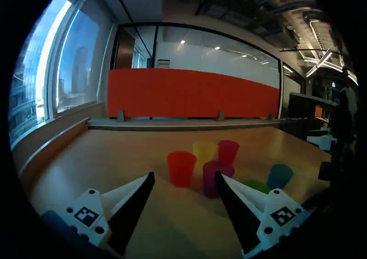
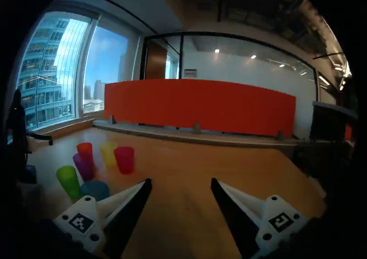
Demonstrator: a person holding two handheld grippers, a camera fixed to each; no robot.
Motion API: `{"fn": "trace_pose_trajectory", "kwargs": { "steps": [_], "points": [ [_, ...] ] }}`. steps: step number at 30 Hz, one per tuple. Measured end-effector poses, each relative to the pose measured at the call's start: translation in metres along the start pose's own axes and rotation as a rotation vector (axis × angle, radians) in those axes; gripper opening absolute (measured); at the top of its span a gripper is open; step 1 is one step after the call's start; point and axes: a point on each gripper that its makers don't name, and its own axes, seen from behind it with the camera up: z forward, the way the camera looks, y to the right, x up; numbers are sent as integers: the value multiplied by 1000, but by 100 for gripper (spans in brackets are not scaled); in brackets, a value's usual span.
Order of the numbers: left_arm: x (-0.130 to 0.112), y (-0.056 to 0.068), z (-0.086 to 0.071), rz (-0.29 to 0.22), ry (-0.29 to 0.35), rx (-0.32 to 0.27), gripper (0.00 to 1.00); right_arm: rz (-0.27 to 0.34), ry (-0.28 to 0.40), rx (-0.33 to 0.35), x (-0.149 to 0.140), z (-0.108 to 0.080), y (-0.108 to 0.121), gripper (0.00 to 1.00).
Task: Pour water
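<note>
Several coloured plastic cups stand grouped on a wooden table [image 1: 114,158]. In the left gripper view an orange cup [image 1: 181,168], a yellow cup [image 1: 204,151], a red cup [image 1: 228,151], a purple cup [image 1: 217,178], a green cup [image 1: 256,185] and a blue cup [image 1: 280,175] lie just ahead of my left gripper [image 1: 184,186], which is open and empty. In the right gripper view the same group sits at the left: orange cup [image 2: 85,150], yellow cup [image 2: 108,153], red cup [image 2: 124,159], purple cup [image 2: 84,166], green cup [image 2: 69,181], blue cup [image 2: 94,189]. My right gripper [image 2: 180,183] is open, holding nothing.
A long orange partition [image 1: 192,93] with a grey ledge runs along the table's far edge. Large windows [image 2: 59,75] line the left side. Dark office furniture [image 1: 312,107] stands at the right. Bare tabletop [image 2: 206,167] stretches ahead of the right gripper.
</note>
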Motion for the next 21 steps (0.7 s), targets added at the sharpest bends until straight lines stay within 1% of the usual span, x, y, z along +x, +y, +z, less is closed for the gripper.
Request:
{"fn": "trace_pose_trajectory", "kwargs": {
  "steps": [5, 12, 16, 21],
  "points": [
    [17, 0, 1, 22, 49, 28, 97, 4, 50, -56, 15, 1, 8, 100],
    [50, 2, -4, 41, 127, 49, 97, 15, 104, -93, 36, -1, 12, 100],
    [66, 2, -6, 63, 165, 68, 97, 25, 141, -122, 48, -5, 18, 100],
    [78, -1, -9, 91, 203, 102, 97, 28, 176, -159, 60, -9, 25, 100]
  ]
}}
